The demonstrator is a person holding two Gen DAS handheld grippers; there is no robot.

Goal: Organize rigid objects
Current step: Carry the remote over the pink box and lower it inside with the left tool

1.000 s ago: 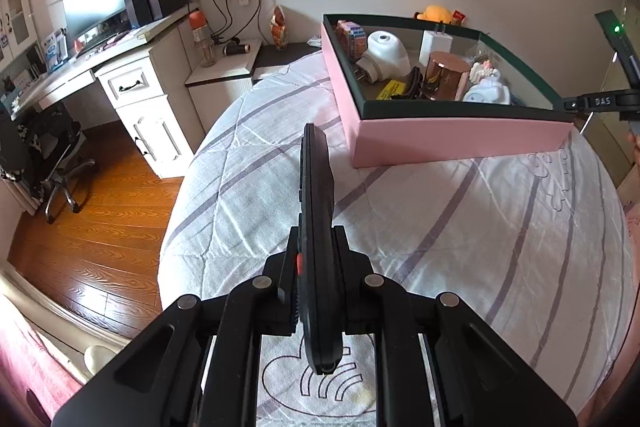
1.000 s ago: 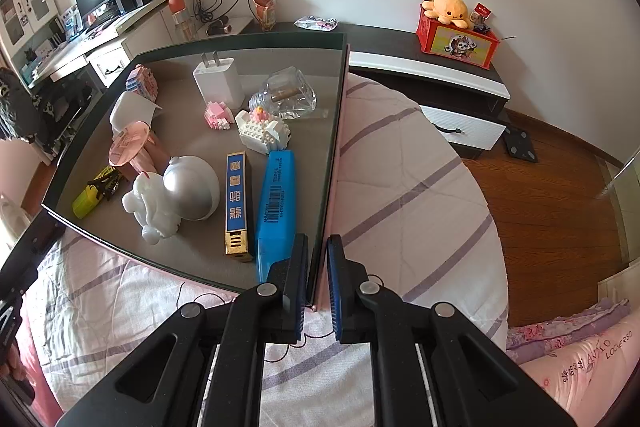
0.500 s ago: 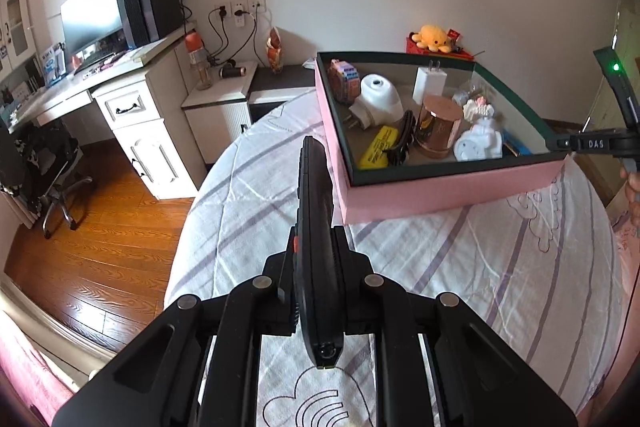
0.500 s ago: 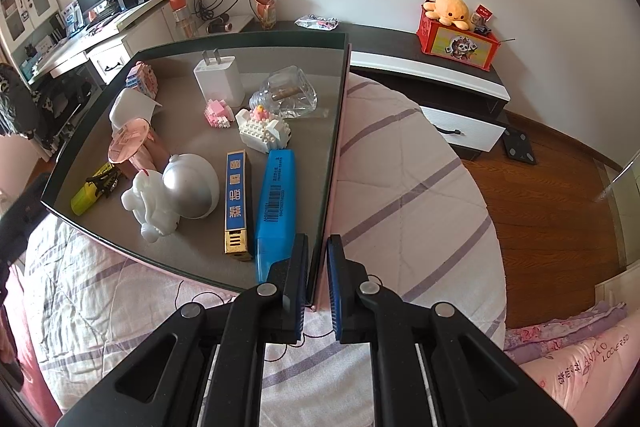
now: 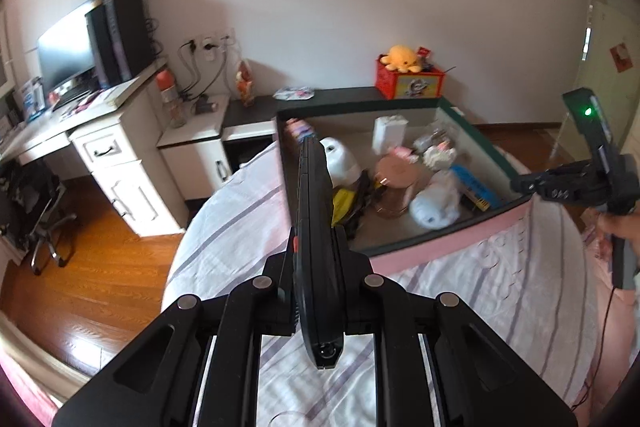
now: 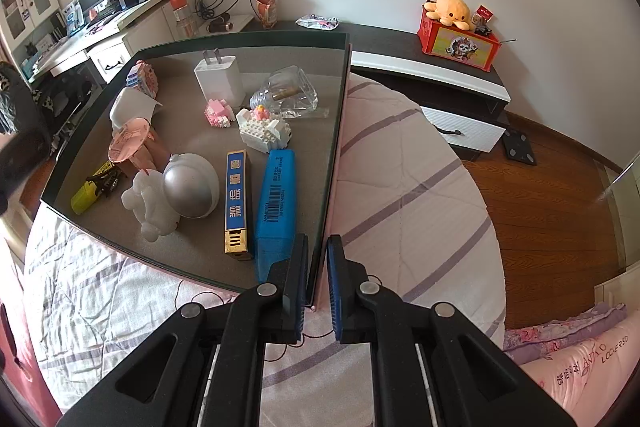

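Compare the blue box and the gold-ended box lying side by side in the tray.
The blue box is wider and bulkier; the gold-ended box is slimmer. The blue box is plain blue with a barcode label; the gold-ended box has a blue face with gold characters and a gold end. The blue box lies nearer the tray wall held by the right gripper. Both lie flat, roughly parallel.

a striped quilt [image 6: 400, 195] covers the bed. beyond it a low dark cabinet [image 6: 432, 55] stands along the wall, bearing a red box [image 6: 456, 43] with a yellow plush octopus [image 6: 448, 9] on top at its right end. a white desk [image 5: 116, 147] in the left corner carries a monitor [image 5: 66, 53] and a black computer tower [image 5: 120, 39]. wooden floor [image 5: 92, 267] lies below.
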